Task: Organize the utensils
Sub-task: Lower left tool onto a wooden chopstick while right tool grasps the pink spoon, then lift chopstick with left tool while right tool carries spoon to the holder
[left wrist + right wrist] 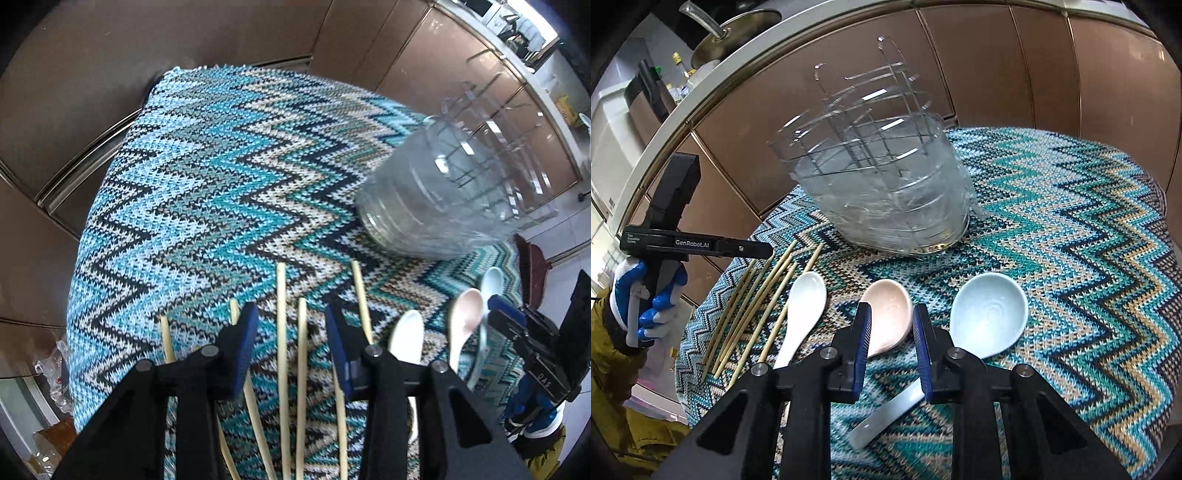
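Several bamboo chopsticks (282,332) lie side by side on a zigzag knit cloth (207,192); they also show in the right wrist view (753,314). My left gripper (291,325) is open, hovering just above them, empty. Three ceramic spoons lie in a row: white (805,306), pink (890,317) and pale blue (988,317). My right gripper (891,325) is open over the pink spoon's handle, empty. A clear plastic utensil holder (886,184) with dividers stands behind the spoons, also in the left wrist view (454,184).
The cloth (1071,229) covers a small round table. Brown cabinet doors (1052,62) stand close behind. The left gripper's body (676,247), held by a gloved hand, hangs over the table's left edge. A counter with a pan (735,26) is at upper left.
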A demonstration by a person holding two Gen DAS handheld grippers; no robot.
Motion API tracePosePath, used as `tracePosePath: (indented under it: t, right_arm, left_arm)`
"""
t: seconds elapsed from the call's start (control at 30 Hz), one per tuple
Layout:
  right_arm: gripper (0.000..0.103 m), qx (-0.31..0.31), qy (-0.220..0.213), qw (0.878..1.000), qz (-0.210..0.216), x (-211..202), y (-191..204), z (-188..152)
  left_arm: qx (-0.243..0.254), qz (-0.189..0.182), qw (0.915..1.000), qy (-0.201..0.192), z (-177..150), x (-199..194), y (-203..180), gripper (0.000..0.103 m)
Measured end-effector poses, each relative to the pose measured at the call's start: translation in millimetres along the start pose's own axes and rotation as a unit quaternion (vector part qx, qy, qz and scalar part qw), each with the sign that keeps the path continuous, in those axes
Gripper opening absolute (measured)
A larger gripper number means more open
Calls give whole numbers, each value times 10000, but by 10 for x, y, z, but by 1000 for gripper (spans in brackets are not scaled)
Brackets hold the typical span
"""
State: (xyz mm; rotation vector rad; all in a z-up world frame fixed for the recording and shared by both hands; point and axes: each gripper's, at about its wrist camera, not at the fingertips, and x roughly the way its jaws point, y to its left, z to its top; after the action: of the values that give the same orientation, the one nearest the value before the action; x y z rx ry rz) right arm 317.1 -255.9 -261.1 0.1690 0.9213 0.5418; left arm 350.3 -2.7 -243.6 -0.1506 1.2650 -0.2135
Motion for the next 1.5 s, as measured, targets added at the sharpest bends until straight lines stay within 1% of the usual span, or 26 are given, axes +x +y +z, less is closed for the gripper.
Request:
tracePosePath:
  t: [0.17, 0.4, 0.57, 0.77, 0.83, 0.87, 0.9, 0.97, 1.07, 1.17, 1.27, 1.37, 1.5]
  right_arm:
    - [23, 42, 32, 10000, 80, 31, -45, 25]
    - [23, -65, 156, 9998, 146, 117, -51, 33]
    - [23, -111, 212, 9995, 206, 173, -40, 65]
    - [23, -98, 326, 9988, 338, 241, -73, 115]
    - [21, -118, 367, 9986, 367, 273, -73, 122]
    - [17, -142, 392, 9985, 363, 291, -71, 121]
    - [14, -169, 410, 9983, 365, 302, -69, 125]
    - [9, -219, 417, 9983, 346, 309, -65, 129]
    - [8, -295, 358, 9984, 318, 288, -39, 130]
    - [7, -406, 243, 9986, 227, 202, 18, 127]
    - [7, -559, 74, 9984, 87, 51, 128, 125]
    - [7, -726, -107, 9972, -127, -126, 291, 126]
    - [7, -903, -370, 9946, -354, -427, 507, 126]
  left_arm:
    - [-71, 43, 9999, 130, 52, 105, 60, 27]
    - [45, 121, 9996, 255, 85, 193, 78, 19]
    - [132, 171, 9993, 304, 102, 246, 25, 19]
    - [107, 274, 9989, 360, 152, 305, -23, 17]
    - [111, 357, 9986, 368, 161, 334, -66, 17]
    - [121, 402, 9984, 366, 154, 336, -82, 17]
    - [129, 455, 9982, 363, 147, 338, -103, 15]
    - [98, 550, 9978, 350, 129, 334, -134, 11]
    - [-30, 572, 9978, 325, 128, 328, -137, 5]
    - [-139, 539, 9981, 266, 116, 306, -132, 5]
    - [-157, 492, 9986, 127, 58, 216, -124, 5]
    - [-128, 394, 9991, -114, -20, 5, -138, 5]
    - [-106, 242, 9981, -561, -145, -406, -107, 5]
